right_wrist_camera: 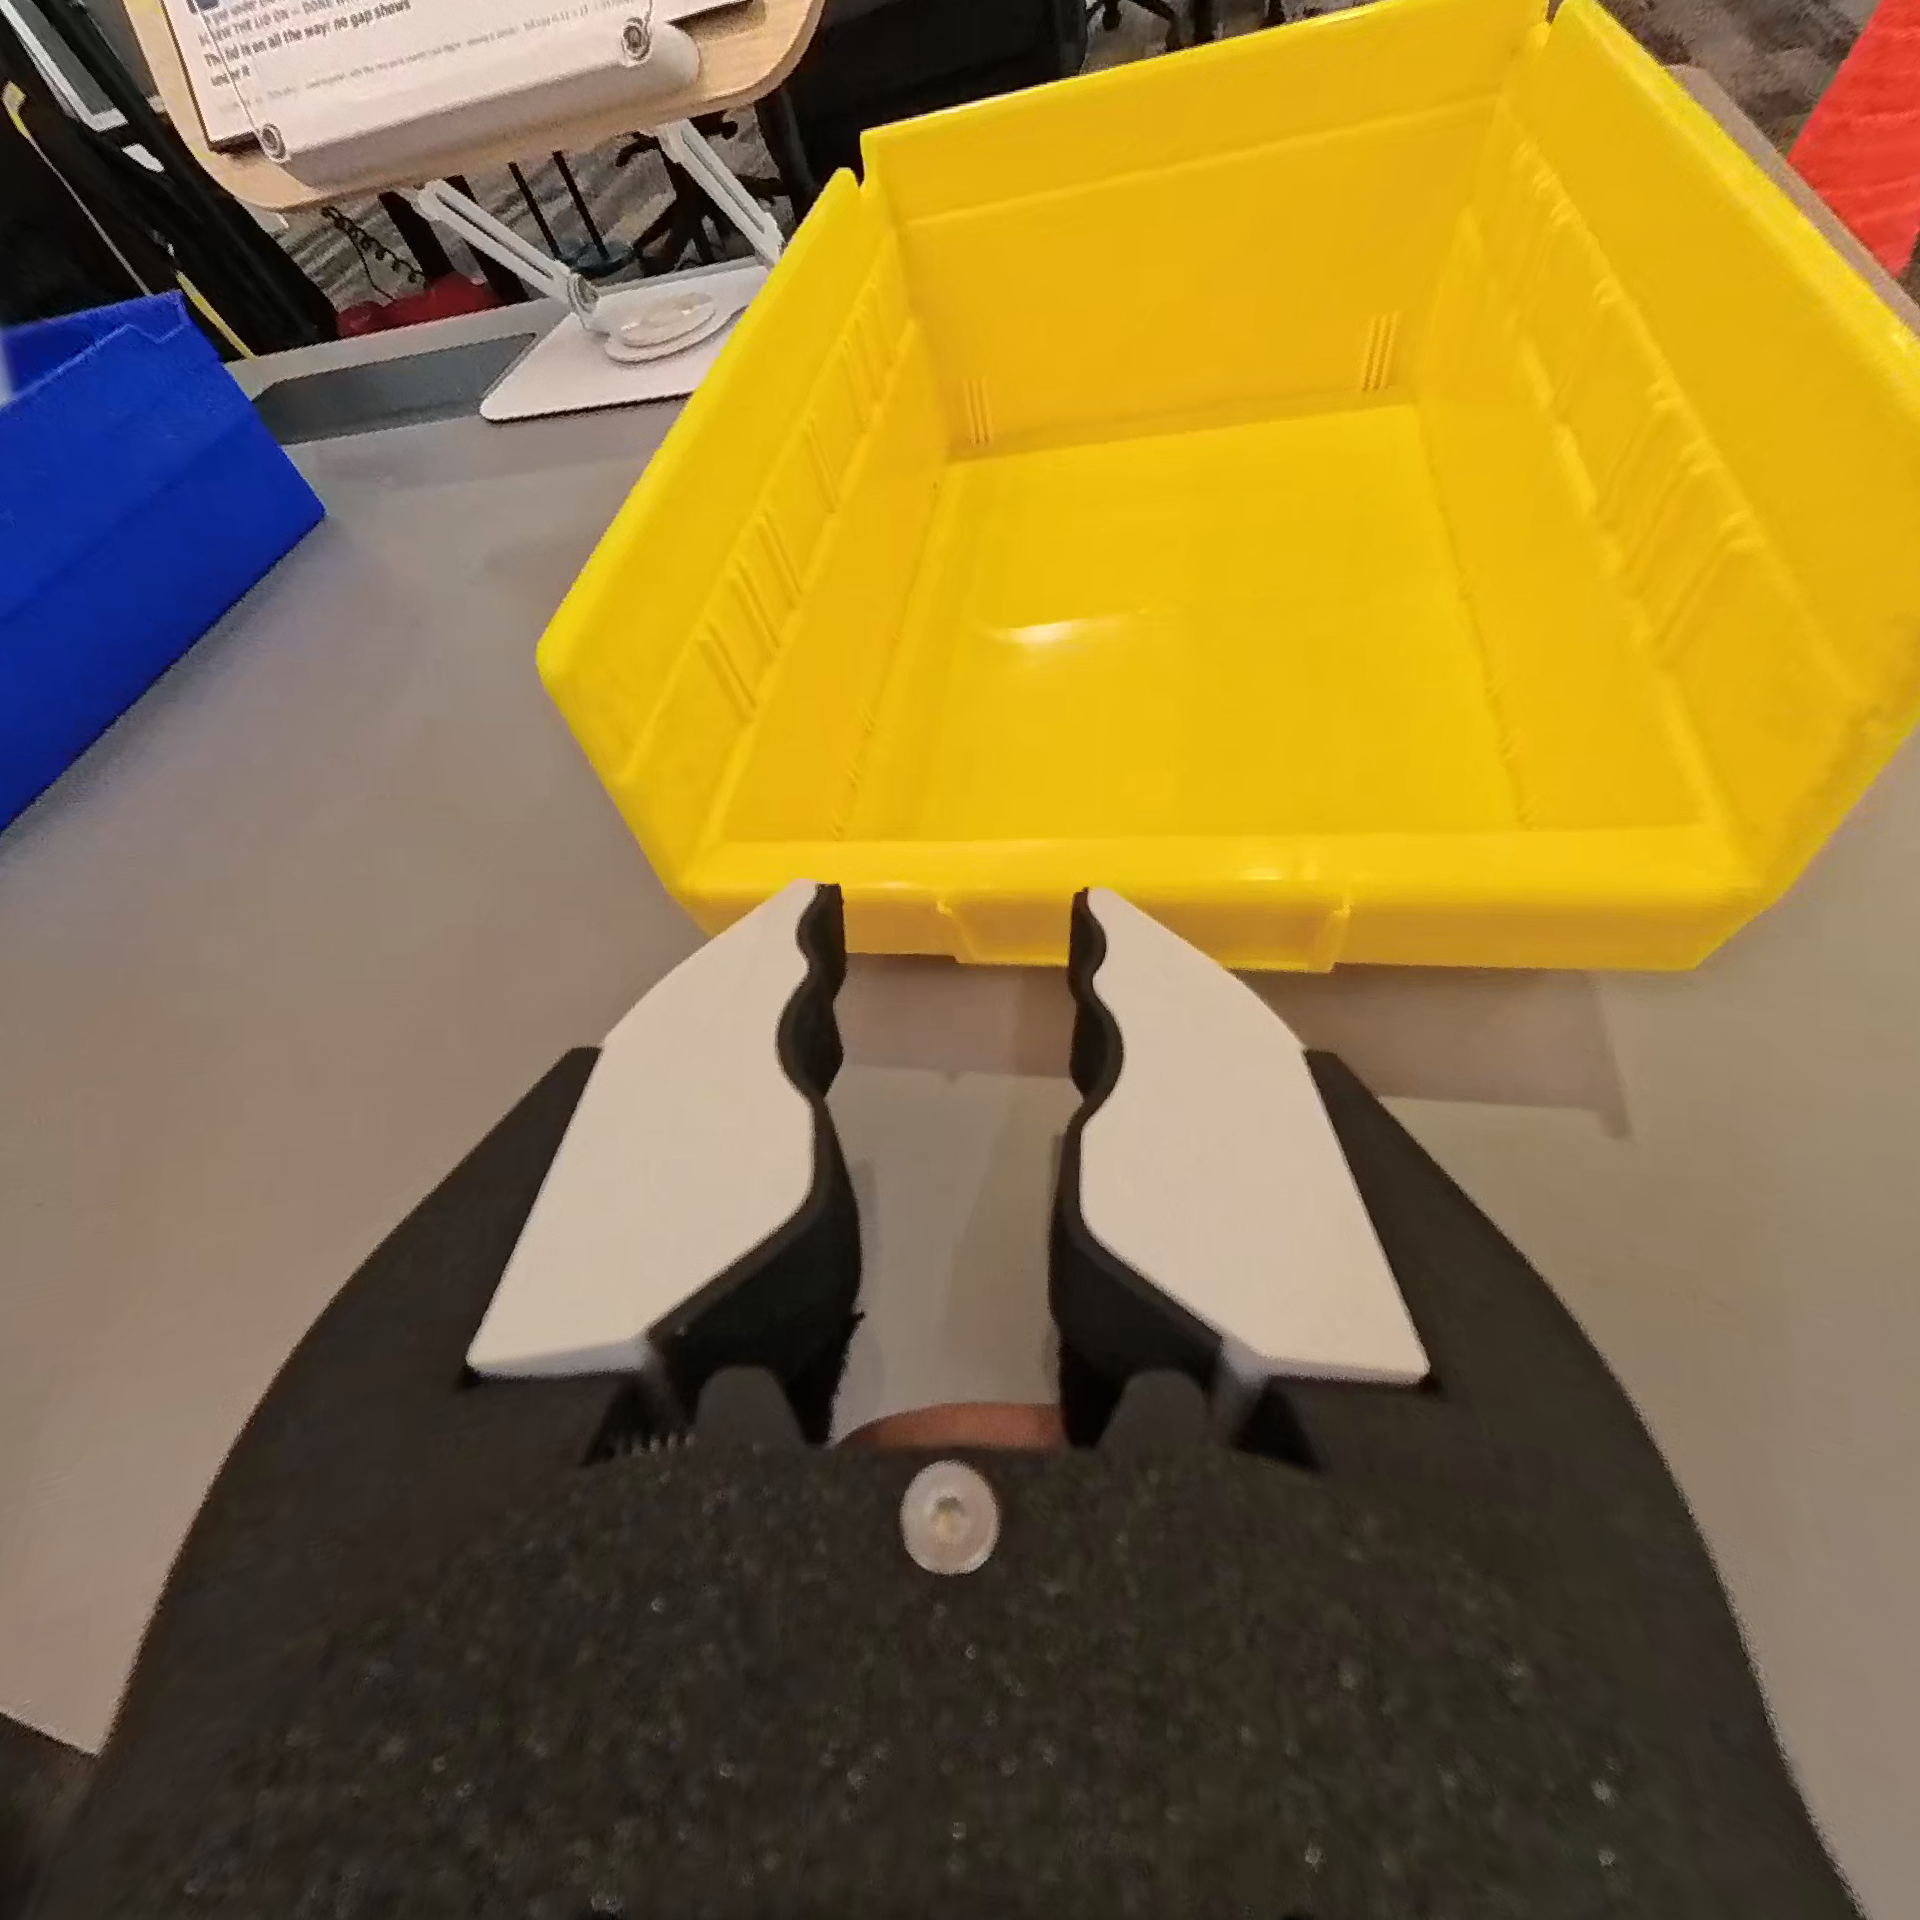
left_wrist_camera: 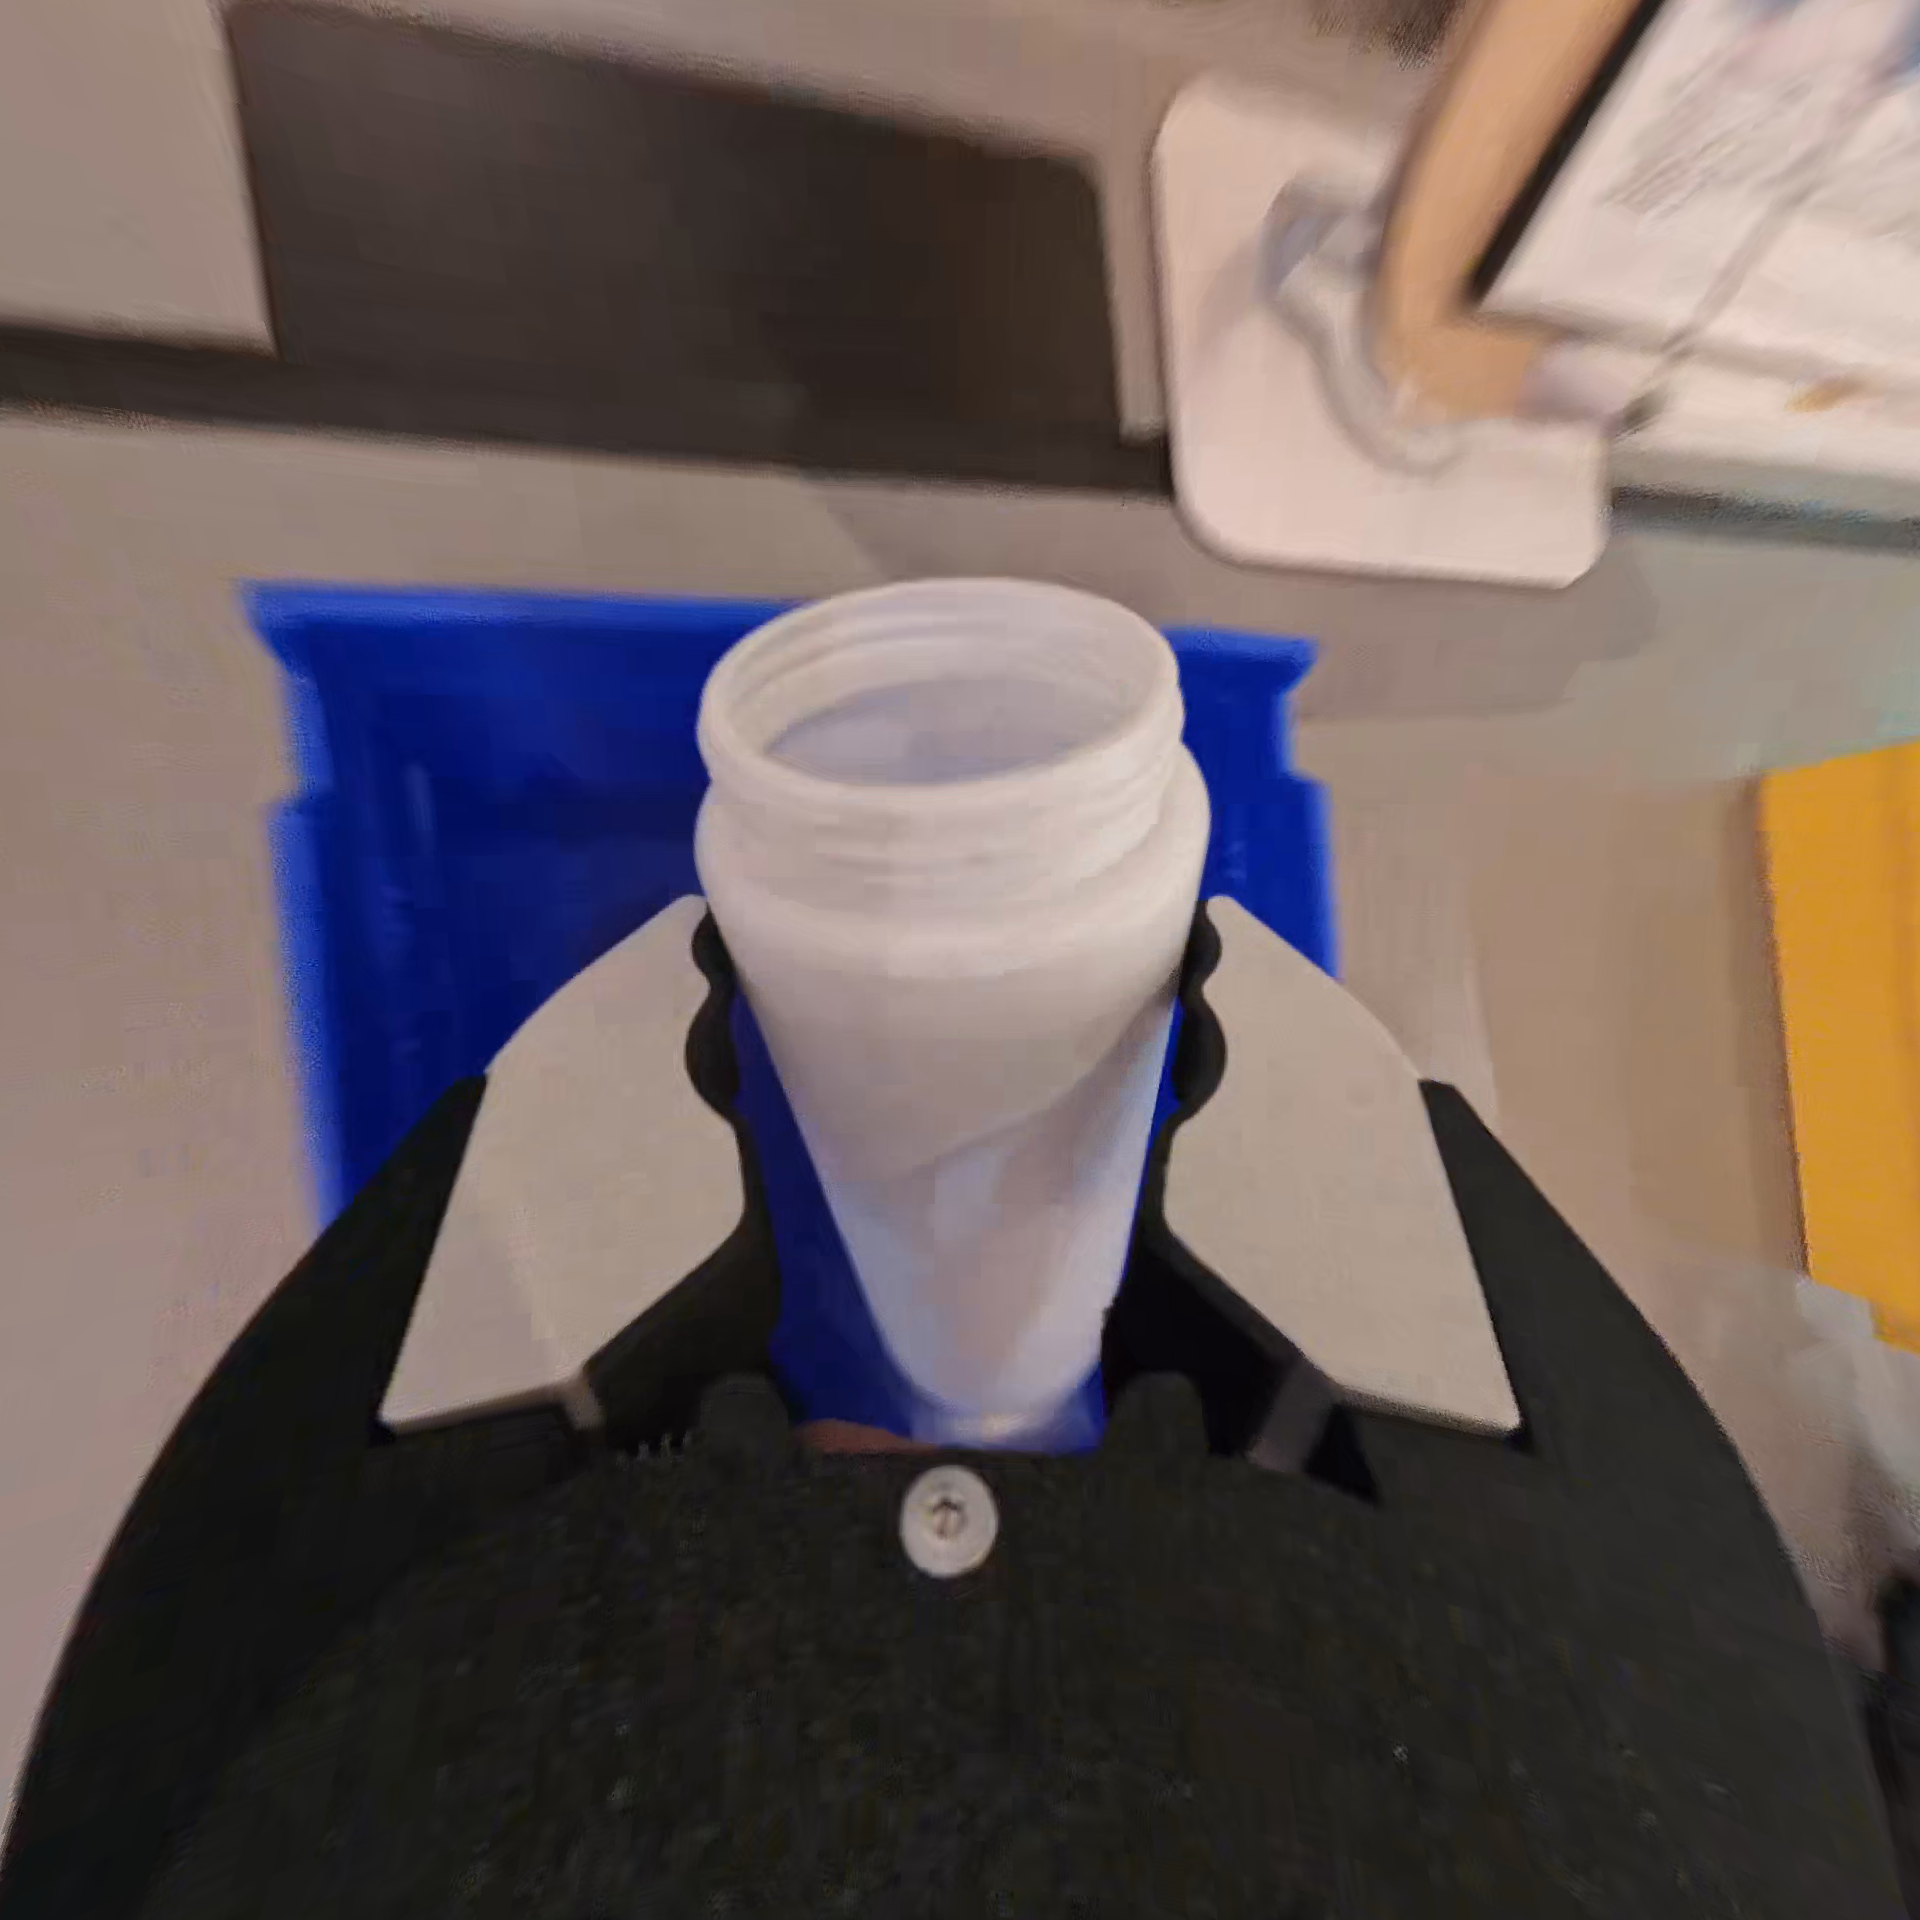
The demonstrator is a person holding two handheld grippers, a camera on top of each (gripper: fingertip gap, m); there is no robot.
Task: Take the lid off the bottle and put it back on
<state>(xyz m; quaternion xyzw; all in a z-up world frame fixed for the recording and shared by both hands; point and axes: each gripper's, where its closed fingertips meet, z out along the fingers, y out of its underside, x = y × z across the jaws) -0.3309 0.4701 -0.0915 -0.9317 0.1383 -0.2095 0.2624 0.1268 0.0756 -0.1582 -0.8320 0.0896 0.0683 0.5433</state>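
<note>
Bottle [left_wrist_camera: 951, 935] lidless (base hidden, blurred)

Yellow bin [right_wrist_camera: 1195, 644], open-topped, on grey table [right_wrist_camera: 312, 987]. Blue bin [right_wrist_camera: 125, 540] to its left. White stand base [right_wrist_camera: 613, 358] behind its left corner.

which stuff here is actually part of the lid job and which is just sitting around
Job: bottle, lid off, clamped in left gripper; right gripper, open and empty. No lid in view.

Sitting around: yellow bin, blue bin, white stand base.
</note>
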